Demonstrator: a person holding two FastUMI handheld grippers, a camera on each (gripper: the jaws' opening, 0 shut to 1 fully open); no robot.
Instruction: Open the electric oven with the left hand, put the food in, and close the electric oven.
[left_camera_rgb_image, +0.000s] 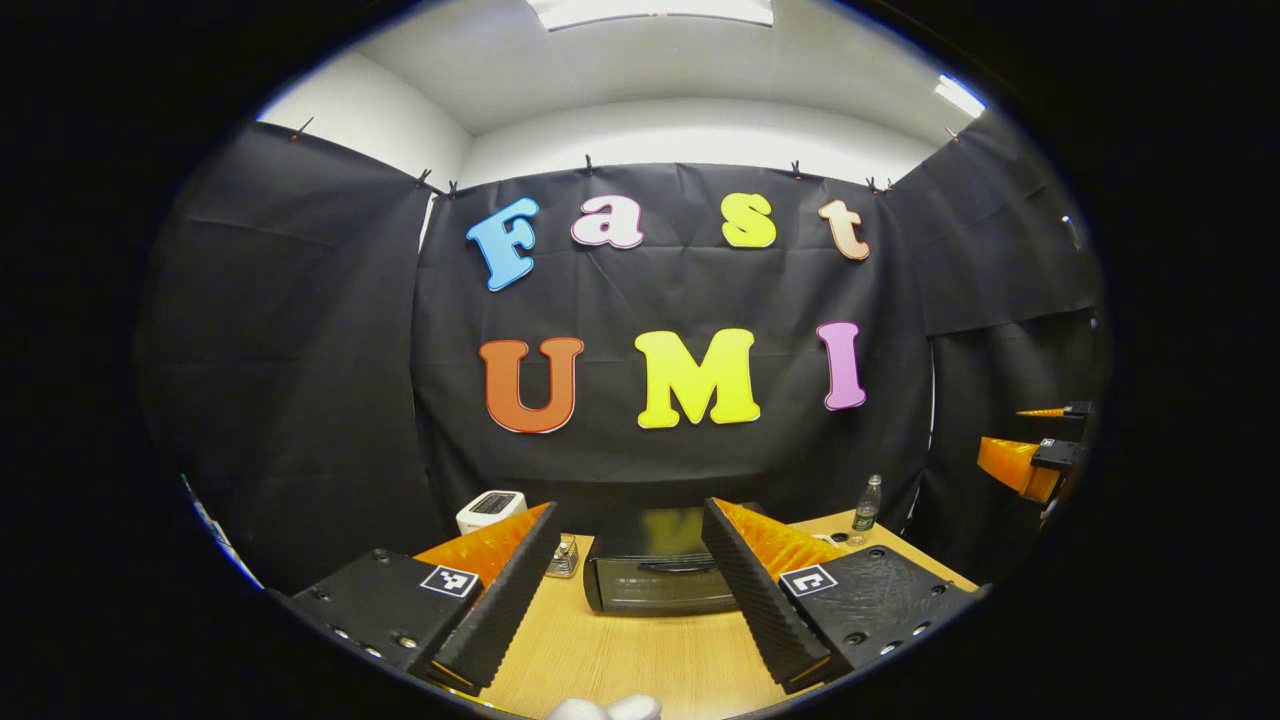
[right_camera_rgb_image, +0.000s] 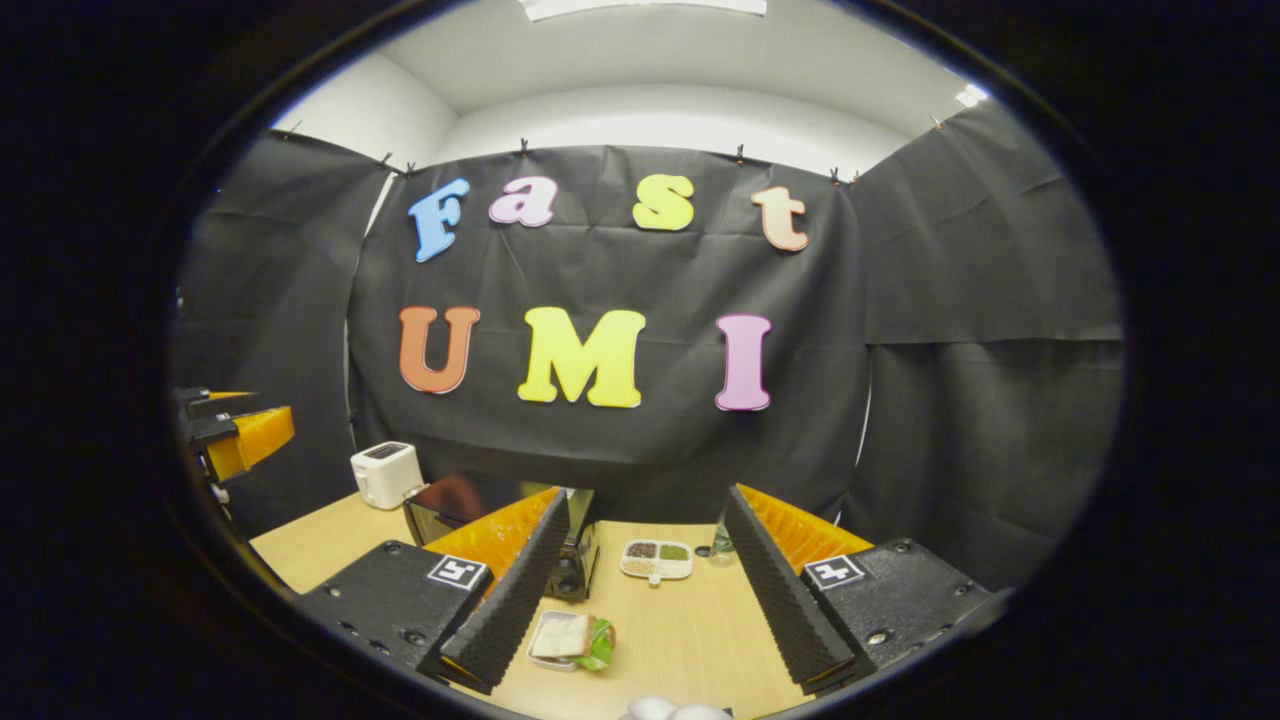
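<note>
A: Is the way to the electric oven (left_camera_rgb_image: 655, 572) open?
B: Yes; bare table (left_camera_rgb_image: 640, 650) lies before its shut door; a glass jar (left_camera_rgb_image: 563, 557) stands just beside its left, a toaster (left_camera_rgb_image: 490, 511) behind that.
A: And on the right?
B: A bottle (left_camera_rgb_image: 867, 503); a sandwich plate (right_camera_rgb_image: 572, 639) and a compartment tray (right_camera_rgb_image: 656, 560) sit near the oven's side.

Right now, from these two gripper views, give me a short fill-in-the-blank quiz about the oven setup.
1. The electric oven door is ____.
2. The left gripper has its fingers ____, holding nothing.
3. The sandwich lies on the ____ in front of the oven.
4. The white toaster stands to the ____ of the oven in the right gripper view.

Missing words: closed; open; table; left
</note>
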